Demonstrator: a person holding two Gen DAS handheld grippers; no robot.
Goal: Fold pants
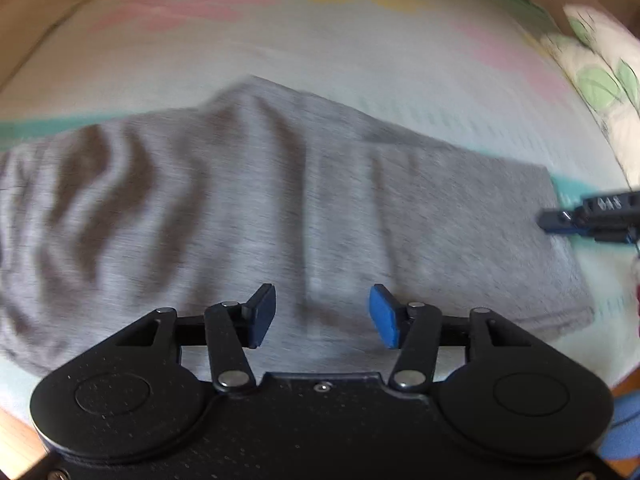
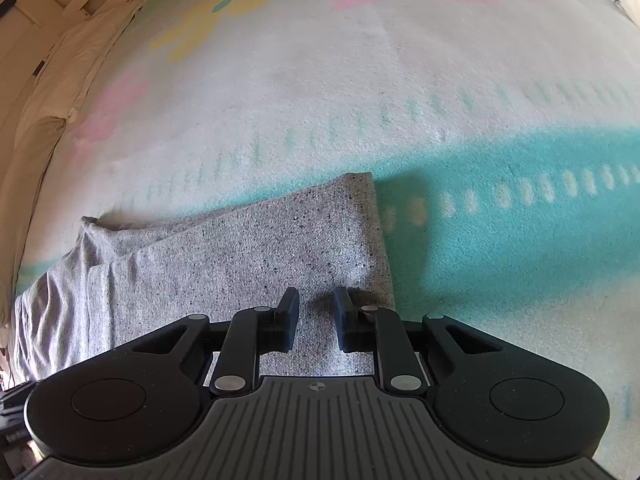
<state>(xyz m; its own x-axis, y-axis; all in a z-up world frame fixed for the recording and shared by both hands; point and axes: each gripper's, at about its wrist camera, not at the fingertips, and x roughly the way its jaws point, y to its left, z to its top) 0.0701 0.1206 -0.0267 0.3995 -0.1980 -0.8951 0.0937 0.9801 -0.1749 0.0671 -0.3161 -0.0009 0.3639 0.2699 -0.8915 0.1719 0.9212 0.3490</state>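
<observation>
Flowered pastel blanket (image 2: pixel 360 80), cream bedding (image 2: pixel 52 92) along its edge

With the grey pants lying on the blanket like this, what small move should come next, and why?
Probably lower the left gripper onto the rumpled grey knit pants and close. Its jaws stand open above the fabric, holding nothing, while the right gripper sits narrow at the flat end by the pastel flowered blanket. The wrinkled side looks in need of a pull.

Beyond the grey pants (image 2: pixel 240 264), the blanket (image 2: pixel 360 80) lay bare; cream bedding (image 2: pixel 48 92) crowded my frame's left edge.
</observation>
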